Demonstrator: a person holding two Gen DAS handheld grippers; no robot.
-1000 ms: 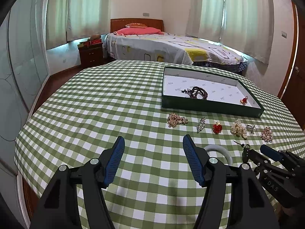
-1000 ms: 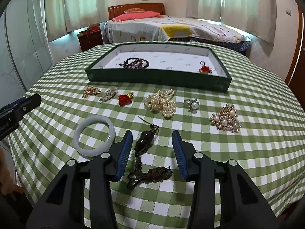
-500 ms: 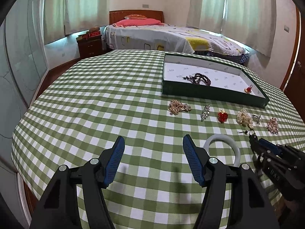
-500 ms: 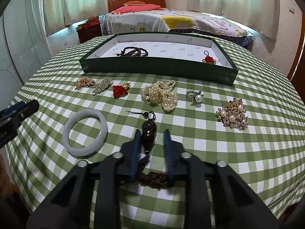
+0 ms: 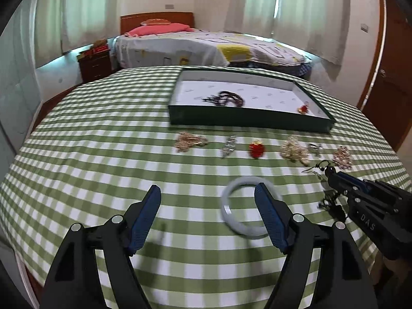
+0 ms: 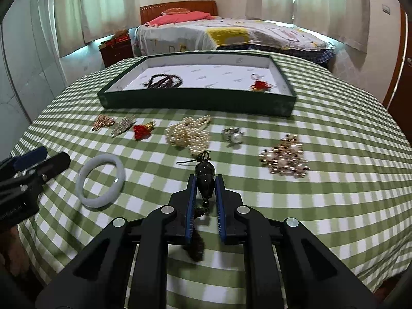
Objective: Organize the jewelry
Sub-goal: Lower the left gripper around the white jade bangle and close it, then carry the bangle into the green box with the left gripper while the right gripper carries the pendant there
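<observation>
My right gripper (image 6: pixel 206 180) is shut on a dark gourd pendant (image 6: pixel 205 182) with a brown tassel, low over the checked tablecloth. My left gripper (image 5: pixel 207 193) is open and empty; its right finger overlaps a white jade bangle (image 5: pixel 231 216), which also shows in the right wrist view (image 6: pixel 101 180). A green tray (image 6: pixel 195 100) with a white floor holds a dark bead bracelet (image 6: pixel 163 81) and a red charm (image 6: pixel 260 85). In front of it lie a pearl strand (image 6: pixel 189 135), a pearl ring (image 6: pixel 234 136), a gold pearl brooch (image 6: pixel 284 159), a red brooch (image 6: pixel 143 130) and two small brooches.
The round table (image 5: pixel 90 134) has a green checked cloth; its edge curves close on all sides. A bed (image 5: pixel 206 49) and a dark nightstand (image 5: pixel 94 64) stand beyond it. A wooden door (image 5: pixel 386 77) is at the right.
My right gripper closed on the gourd pendant and lifted its front end slightly. My left gripper moved right toward the white bangle, staying open.
</observation>
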